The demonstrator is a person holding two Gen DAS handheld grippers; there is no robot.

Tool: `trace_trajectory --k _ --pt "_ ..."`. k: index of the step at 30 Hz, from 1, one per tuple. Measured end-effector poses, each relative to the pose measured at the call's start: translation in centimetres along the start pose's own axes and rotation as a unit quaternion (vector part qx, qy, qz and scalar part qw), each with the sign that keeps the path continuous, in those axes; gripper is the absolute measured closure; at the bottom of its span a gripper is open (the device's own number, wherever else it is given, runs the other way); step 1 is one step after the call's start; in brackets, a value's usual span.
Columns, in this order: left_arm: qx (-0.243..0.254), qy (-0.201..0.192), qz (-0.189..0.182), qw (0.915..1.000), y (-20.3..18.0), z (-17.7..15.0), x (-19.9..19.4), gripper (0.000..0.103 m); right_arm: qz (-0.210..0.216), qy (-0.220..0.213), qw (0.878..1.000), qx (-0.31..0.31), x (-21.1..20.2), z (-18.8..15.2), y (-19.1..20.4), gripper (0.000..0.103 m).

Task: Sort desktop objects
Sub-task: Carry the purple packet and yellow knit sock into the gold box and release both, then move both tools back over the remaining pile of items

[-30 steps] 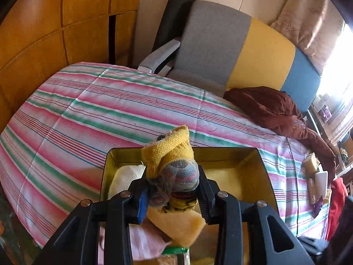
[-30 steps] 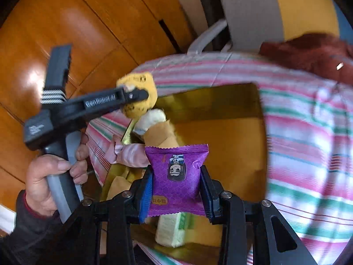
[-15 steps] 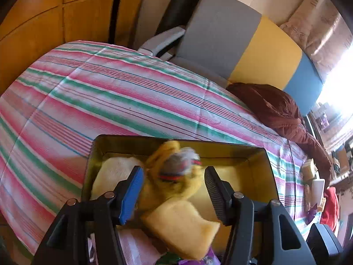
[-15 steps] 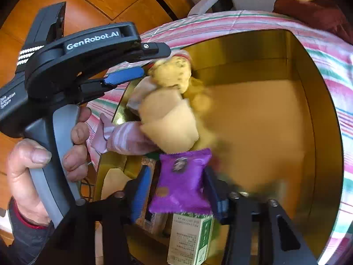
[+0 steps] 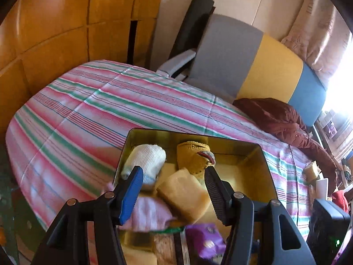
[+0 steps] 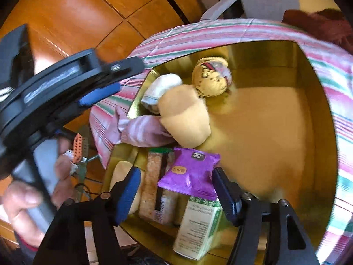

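Left gripper [image 5: 173, 190]: black two-finger tool with one blue pad and one black ribbed pad, jaws apart with nothing pressed between them; it hangs over the near-left end of the gold tin. In the right wrist view it shows at upper left [image 6: 119, 77], gripped by a hand [image 6: 35, 190] on its grey handle.

Right gripper [image 6: 176, 190]: black tool with blue pads, jaws opening; the purple packet lies between the pads but neither pad presses on it.

Purple foil snack packet [image 6: 190, 172]: inside the tin at its near edge, resting on top of the boxes there.

Landmark, gold rectangular metal tin [image 6: 264, 132]: open-topped, sitting on the striped cloth; its right half is bare.

Yellow knitted sock bundle with grey and red band [image 6: 211, 77]: in the tin's far-left part, just beside the far wall.

White rolled sock [image 5: 145, 161]: in the tin's far-left corner, next to the yellow bundle.

Tan rolled sock [image 6: 185, 119]: in the tin's left half, in front of the white and yellow ones, touching both.

Pink striped sock [image 6: 141, 132]: at the tin's left wall, partly draped over the rim, under the tan roll.

Green-and-white carton [image 6: 198, 225]: at the tin's near edge, beneath the purple packet.

Clear-wrapped grain bars [image 6: 154, 187]: left of the carton, along the tin's near side.

Pink, green and white striped cloth [image 5: 99, 114]: covers the table around the tin.

Dark red garment [image 5: 280, 119]: on the cloth, well beyond the tin's far-right corner.

Grey, yellow and blue chair [image 5: 253, 61]: behind the table, beyond the tin.
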State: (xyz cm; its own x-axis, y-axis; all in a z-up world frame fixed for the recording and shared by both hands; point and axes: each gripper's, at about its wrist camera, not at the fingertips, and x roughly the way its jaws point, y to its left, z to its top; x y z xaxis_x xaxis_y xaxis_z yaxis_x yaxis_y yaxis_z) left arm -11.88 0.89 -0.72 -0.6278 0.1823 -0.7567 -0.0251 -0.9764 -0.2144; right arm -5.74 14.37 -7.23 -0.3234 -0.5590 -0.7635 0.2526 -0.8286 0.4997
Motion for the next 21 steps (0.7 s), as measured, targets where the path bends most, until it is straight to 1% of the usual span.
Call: trace_trajectory --k 2,3,6,8,9,12,15,18,21 --pt "0.001 -0.009 0.004 1.0000 0.0 -0.7 -1.0 0.044 -0.014 -0.012 1.000 0.000 -0.8 -0.4 0.0 0.028" --pt "0.004 -0.012 0.006 0.9999 -0.1 -1.1 -1.4 0.044 -0.019 -0.018 1.000 0.000 -1.1 -0.6 0.0 0.023" --pt "0.011 -0.013 0.008 0.9998 -0.4 -2.2 -2.1 0.044 -0.028 -0.032 0.999 0.004 -1.8 -0.6 0.2 0.022" --pt "0.016 -0.008 0.007 0.9998 -0.6 -2.9 -2.5 0.044 -0.031 -0.042 0.999 0.002 -2.5 -0.6 0.4 0.016" --pt "0.019 -0.008 0.009 0.9998 -0.7 -3.4 -2.7 0.044 -0.044 -0.050 0.998 -0.006 -2.9 -0.7 0.6 0.012" --pt "0.028 -0.009 0.016 0.9994 -1.0 -4.3 -3.1 0.044 -0.075 -0.067 0.995 -0.026 -4.0 -1.2 1.0 0.012" --pt "0.043 -0.014 0.027 0.9986 -1.6 -5.3 -3.6 0.044 -0.091 -0.082 0.992 -0.036 -5.1 -1.9 1.4 0.011" --pt "0.054 -0.017 0.028 0.9980 -2.1 -5.9 -4.0 0.044 -0.114 -0.098 0.988 -0.045 -5.7 -2.1 1.6 0.010" --pt "0.063 -0.021 0.025 0.9975 -2.8 -6.2 -4.4 0.044 -0.120 -0.111 0.986 -0.042 -6.6 -2.2 1.4 0.010"
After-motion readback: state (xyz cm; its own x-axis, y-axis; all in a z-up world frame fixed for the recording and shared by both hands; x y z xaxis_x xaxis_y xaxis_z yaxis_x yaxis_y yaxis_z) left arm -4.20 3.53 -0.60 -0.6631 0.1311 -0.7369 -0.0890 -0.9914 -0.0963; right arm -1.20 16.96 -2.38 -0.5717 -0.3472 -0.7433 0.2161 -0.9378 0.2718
